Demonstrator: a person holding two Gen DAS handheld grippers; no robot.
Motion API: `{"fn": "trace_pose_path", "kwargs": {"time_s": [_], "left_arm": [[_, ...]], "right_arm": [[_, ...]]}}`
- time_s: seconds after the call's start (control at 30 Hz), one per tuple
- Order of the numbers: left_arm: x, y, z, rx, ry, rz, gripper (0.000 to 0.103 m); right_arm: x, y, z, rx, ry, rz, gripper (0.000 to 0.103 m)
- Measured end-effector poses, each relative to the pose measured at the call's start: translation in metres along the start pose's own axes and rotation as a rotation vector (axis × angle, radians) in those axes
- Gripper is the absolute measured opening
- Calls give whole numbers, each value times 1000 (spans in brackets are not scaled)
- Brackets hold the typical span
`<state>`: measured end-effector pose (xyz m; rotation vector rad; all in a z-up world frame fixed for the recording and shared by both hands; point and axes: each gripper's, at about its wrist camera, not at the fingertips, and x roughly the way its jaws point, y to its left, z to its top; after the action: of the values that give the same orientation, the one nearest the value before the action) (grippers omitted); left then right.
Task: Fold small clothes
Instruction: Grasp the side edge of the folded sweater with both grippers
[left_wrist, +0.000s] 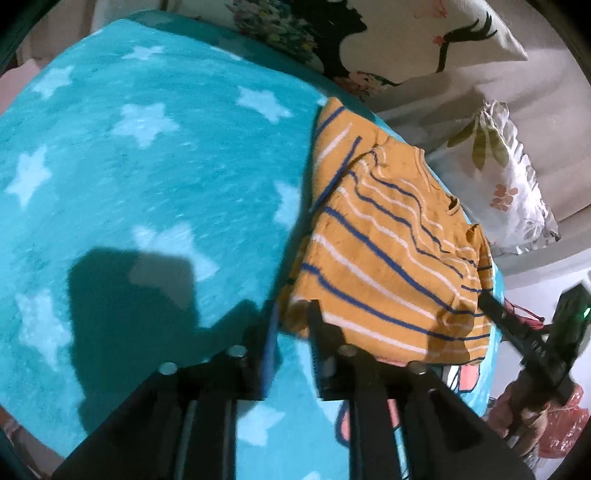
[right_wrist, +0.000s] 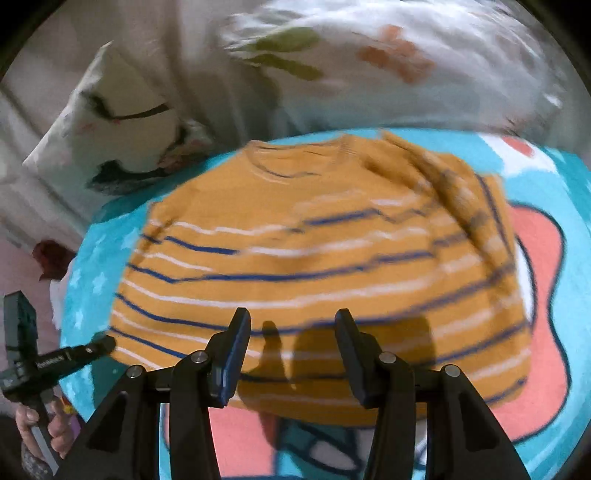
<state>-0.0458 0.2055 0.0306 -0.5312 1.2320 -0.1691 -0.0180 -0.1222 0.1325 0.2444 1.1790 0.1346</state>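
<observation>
Between my left jaws (left_wrist: 291, 314) sat the near corner of the mustard striped shirt (left_wrist: 384, 254); they stood narrowly apart, and I could not tell whether the pads pressed the cloth. That shirt lay partly folded on a teal star-print blanket (left_wrist: 147, 155), close to the blanket's far edge, its hem toward me and its collar toward the pillows (left_wrist: 436, 40). Over the middle of the hem my right jaws (right_wrist: 291, 332) stood about half open, holding nothing, their shadow falling on the orange cloth. From the right wrist view the picture was blurred. A hand (right_wrist: 40, 428) gripped the left tool's handle near the blanket's edge. A pink cartoon figure (right_wrist: 535, 266) was printed on the blanket, partly under the shirt.
</observation>
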Motion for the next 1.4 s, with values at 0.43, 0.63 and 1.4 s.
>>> {"fn": "trace_pose_path", "kwargs": {"time_s": [0.43, 0.63, 1.4], "left_arm": [[-28, 25, 25, 72, -62, 58, 68], [8, 0, 65, 154, 12, -92, 75], [102, -77, 142, 282, 174, -59, 16]], "right_arm": [[41, 151, -50, -543, 52, 36, 57], [51, 181, -98, -801, -21, -84, 58], [101, 213, -106, -846, -123, -166, 13]]}}
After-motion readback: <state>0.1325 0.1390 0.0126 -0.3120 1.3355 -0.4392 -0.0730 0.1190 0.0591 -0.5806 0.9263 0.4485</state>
